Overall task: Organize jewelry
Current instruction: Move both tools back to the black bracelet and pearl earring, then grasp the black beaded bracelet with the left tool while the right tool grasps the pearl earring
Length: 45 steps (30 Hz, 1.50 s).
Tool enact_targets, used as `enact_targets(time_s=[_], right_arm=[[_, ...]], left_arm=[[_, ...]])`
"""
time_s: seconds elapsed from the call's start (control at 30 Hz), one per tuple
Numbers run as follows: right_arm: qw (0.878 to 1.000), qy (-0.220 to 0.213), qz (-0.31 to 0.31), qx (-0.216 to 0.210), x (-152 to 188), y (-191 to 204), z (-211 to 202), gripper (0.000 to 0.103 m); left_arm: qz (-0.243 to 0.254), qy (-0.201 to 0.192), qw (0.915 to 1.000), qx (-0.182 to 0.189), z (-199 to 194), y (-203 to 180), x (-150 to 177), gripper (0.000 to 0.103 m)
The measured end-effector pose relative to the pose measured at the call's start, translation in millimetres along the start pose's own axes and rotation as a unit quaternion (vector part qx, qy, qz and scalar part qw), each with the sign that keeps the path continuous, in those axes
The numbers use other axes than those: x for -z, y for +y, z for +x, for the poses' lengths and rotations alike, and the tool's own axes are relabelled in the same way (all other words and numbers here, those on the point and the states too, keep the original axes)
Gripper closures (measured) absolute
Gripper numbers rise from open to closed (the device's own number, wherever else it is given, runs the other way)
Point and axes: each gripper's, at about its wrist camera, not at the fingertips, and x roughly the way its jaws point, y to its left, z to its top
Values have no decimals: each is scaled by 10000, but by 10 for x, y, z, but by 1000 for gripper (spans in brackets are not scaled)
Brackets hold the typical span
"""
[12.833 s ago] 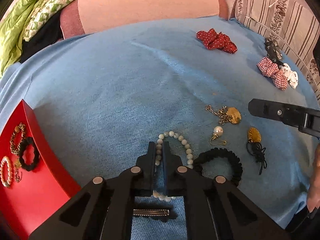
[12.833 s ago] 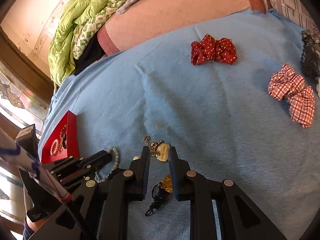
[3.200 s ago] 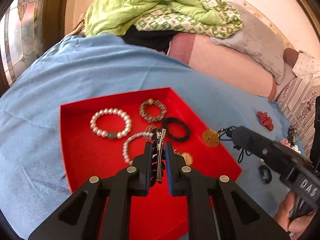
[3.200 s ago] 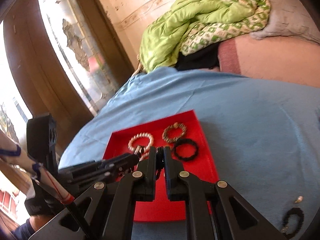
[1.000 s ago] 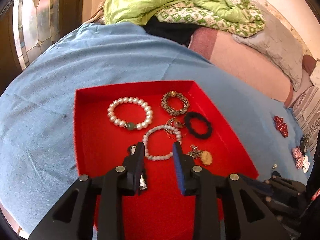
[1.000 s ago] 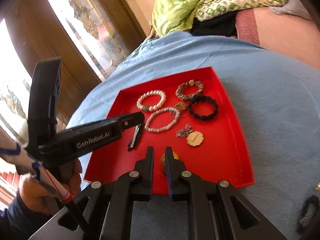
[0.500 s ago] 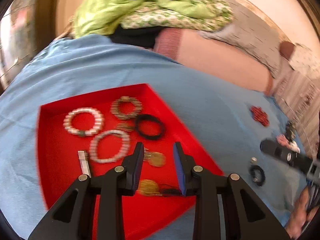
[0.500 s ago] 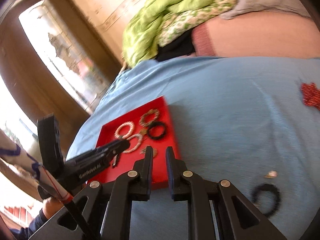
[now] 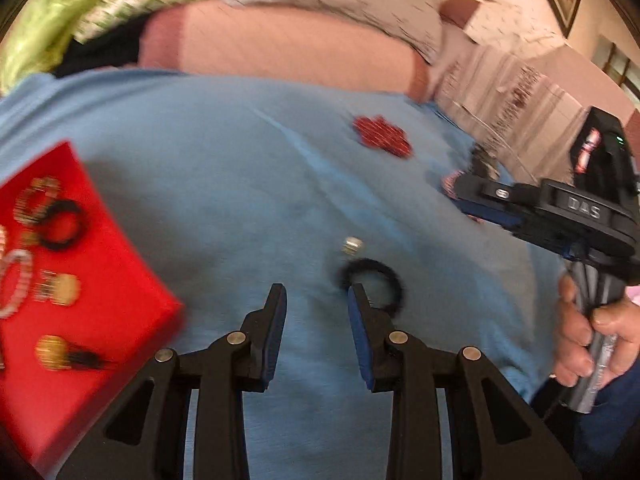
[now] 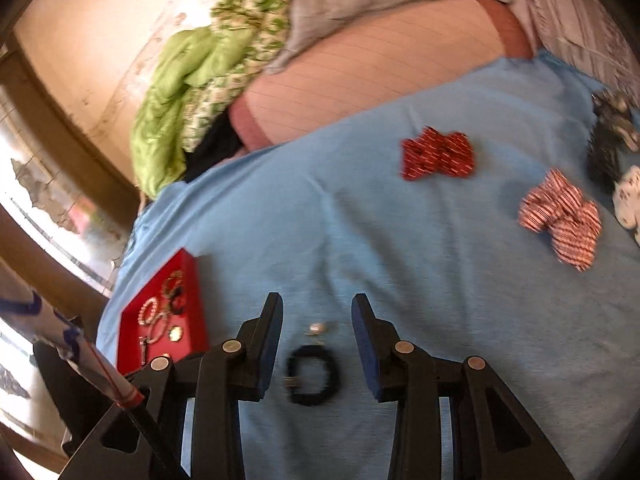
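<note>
A black bracelet (image 9: 374, 286) lies on the blue sheet (image 9: 224, 184), with a small pearl earring (image 9: 352, 245) just beyond it. My left gripper (image 9: 316, 300) is open and empty, its right finger beside the bracelet. My right gripper (image 10: 316, 312) is open and empty, hovering over the same bracelet (image 10: 313, 376) and earring (image 10: 317, 328). The red tray (image 9: 132, 280) at the left holds several bracelets and gold pendants; it also shows in the right wrist view (image 10: 196, 276). The right gripper's body (image 9: 560, 216) shows at the right of the left view.
A red dotted bow (image 10: 438, 158), a red checked bow (image 10: 564, 220) and black and white hair pieces (image 10: 608, 148) lie on the far right of the sheet. A pink mattress (image 10: 376, 68), grey pillow and green blanket (image 10: 180, 92) lie behind.
Both grippers have swung right, away from the red tray, toward the black bracelet and earring. The right gripper has opened wide. The gold pendant now lies in the tray.
</note>
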Motion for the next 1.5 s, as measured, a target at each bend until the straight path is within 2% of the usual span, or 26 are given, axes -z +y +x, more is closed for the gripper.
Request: enact_targets(time_s=[0.23, 0.3, 0.37, 0.43, 0.47, 0.53, 0.6, 0.73, 0.87, 0.93, 1.17, 1.23, 1.33, 1.5], right_arm=[[9997, 224, -6, -115, 20, -68, 124, 64], [9996, 260, -39, -124, 10, -55, 162, 64], [9995, 274, -64, -115, -5, -34, 196, 64], [9994, 301, -97, -113, -10, -21, 224, 64], [9994, 311, -105, -109, -14, -20, 237, 64], [9994, 324, -94, -119, -12, -19, 256, 64], [9993, 343, -113, -106, -14, 1, 294, 64], [9984, 497, -266, -29, 18, 82, 425, 64], [9963, 645, -565, 116, 77, 200, 568, 64], [9940, 723, -792, 237, 121, 283, 650, 64], [9855, 823, -1313, 687, 228, 401, 887, 64], [9825, 963, -1401, 761, 274, 415, 987, 67], [9747, 844, -1770, 1072, 325, 517, 1025, 84], [9780, 600, -1757, 954, 302, 537, 894, 84]], left_arm=[[-126, 267, 9994, 205, 405, -183, -44, 73], [25, 402, 9992, 14, 540, -272, -15, 73], [230, 359, 9986, -325, 600, -352, 18, 75], [387, 299, 9971, -580, 583, -376, 26, 88], [401, 298, 9969, -615, 582, -353, 22, 90], [274, 303, 9980, -483, 545, -274, 14, 90], [291, 256, 9979, -517, 501, -250, 13, 90], [320, -107, 9984, -465, 236, -194, -31, 90], [369, -610, 9951, -689, -80, -125, -78, 90], [345, -738, 9935, -789, -158, -74, -110, 90], [188, -844, 9921, -906, -254, 99, -172, 90], [208, -848, 9920, -915, -252, 97, -168, 90], [221, -832, 9919, -934, -261, 108, -151, 90], [204, -841, 9916, -962, -266, 113, -161, 90]])
